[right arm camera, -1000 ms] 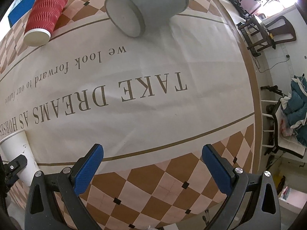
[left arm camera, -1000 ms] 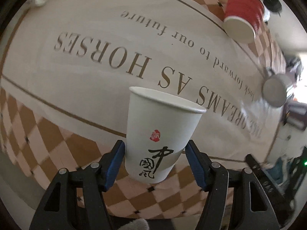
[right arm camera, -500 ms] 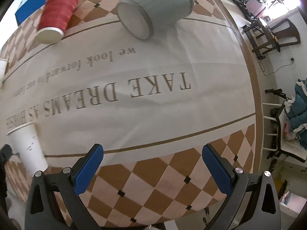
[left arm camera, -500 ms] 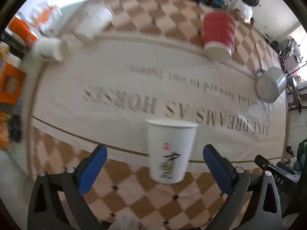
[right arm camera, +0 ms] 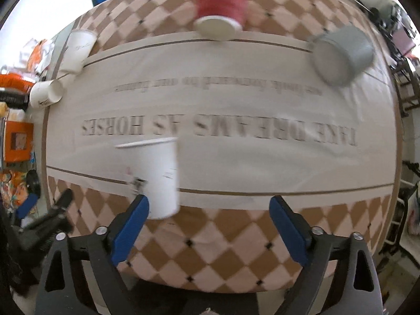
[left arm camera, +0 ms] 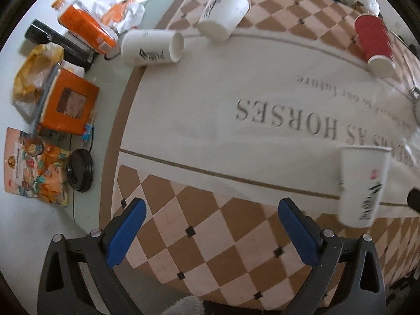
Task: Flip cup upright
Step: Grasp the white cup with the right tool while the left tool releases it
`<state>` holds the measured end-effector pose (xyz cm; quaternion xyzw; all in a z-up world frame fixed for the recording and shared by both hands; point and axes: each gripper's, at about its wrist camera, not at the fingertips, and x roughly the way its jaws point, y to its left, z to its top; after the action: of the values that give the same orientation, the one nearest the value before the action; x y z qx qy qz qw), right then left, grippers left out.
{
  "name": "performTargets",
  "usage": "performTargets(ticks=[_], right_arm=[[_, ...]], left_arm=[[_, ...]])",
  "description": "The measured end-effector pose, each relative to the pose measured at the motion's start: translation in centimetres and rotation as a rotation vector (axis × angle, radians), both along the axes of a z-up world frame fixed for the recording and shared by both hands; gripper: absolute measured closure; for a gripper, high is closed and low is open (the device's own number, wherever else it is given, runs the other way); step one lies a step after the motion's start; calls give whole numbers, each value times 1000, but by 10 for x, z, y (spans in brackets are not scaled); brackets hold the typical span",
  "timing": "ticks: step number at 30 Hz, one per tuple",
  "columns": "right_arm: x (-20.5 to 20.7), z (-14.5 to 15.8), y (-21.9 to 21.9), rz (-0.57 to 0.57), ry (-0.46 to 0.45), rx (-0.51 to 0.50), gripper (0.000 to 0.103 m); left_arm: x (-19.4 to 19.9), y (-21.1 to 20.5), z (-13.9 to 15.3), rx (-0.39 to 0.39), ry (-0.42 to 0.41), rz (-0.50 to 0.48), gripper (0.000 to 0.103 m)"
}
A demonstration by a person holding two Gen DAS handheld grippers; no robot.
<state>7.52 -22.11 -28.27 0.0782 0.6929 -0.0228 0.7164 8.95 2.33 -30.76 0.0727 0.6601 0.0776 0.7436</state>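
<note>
A white paper cup with black calligraphy (left arm camera: 362,183) stands upright on the tablecloth; it also shows in the right wrist view (right arm camera: 157,176). Two more white paper cups lie on their sides at the far left: one (left arm camera: 152,48) and another (left arm camera: 223,13). A red ribbed cup (left arm camera: 375,43) and a grey cup (right arm camera: 341,52) also lie on their sides. My left gripper (left arm camera: 210,233) is open and empty, left of the upright cup. My right gripper (right arm camera: 210,228) is open and empty, its left fingertip just in front of that cup.
The checkered tablecloth with printed lettering (left arm camera: 262,131) covers a round table. Left of it lie an orange box (left arm camera: 68,105), an orange bottle (left arm camera: 84,29), snack bags (left arm camera: 36,168) and a black lid (left arm camera: 80,170). Chairs and a rack (right arm camera: 404,84) stand at the right.
My left gripper opened, let go of the upright cup and swung away to the left. My right gripper swung left, so the upright cup now sits near its left finger.
</note>
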Motion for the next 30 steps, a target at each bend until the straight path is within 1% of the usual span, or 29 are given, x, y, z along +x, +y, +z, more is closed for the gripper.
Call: performTargets(ticks=[2,6,11,15,19,28,30], right_arm=[[11,-6,16,9,13,15,16],[30,-22,44,41,46,-6,21],[44,-43,59,56,86,-23,27],[49,-54,68,55,113,-21,40],[49,-54,71,25,91,-28,41],[38,-51,62,-67,64,6,42],[36,-48,58,-84,46,13,43]], left_arm=[[-1,7,-8,-3,11,-13,0],[-4,15,-24,-22,42,-20,0],[-5,18,-37,-33,58,-40,0],[-4,19,-38,-44,63,-48,0],[-4,17,-36,-47,61,-53,0],[3,13,-35,-57,65,-69,0],[5,12,-34,-65,65,-69,0]])
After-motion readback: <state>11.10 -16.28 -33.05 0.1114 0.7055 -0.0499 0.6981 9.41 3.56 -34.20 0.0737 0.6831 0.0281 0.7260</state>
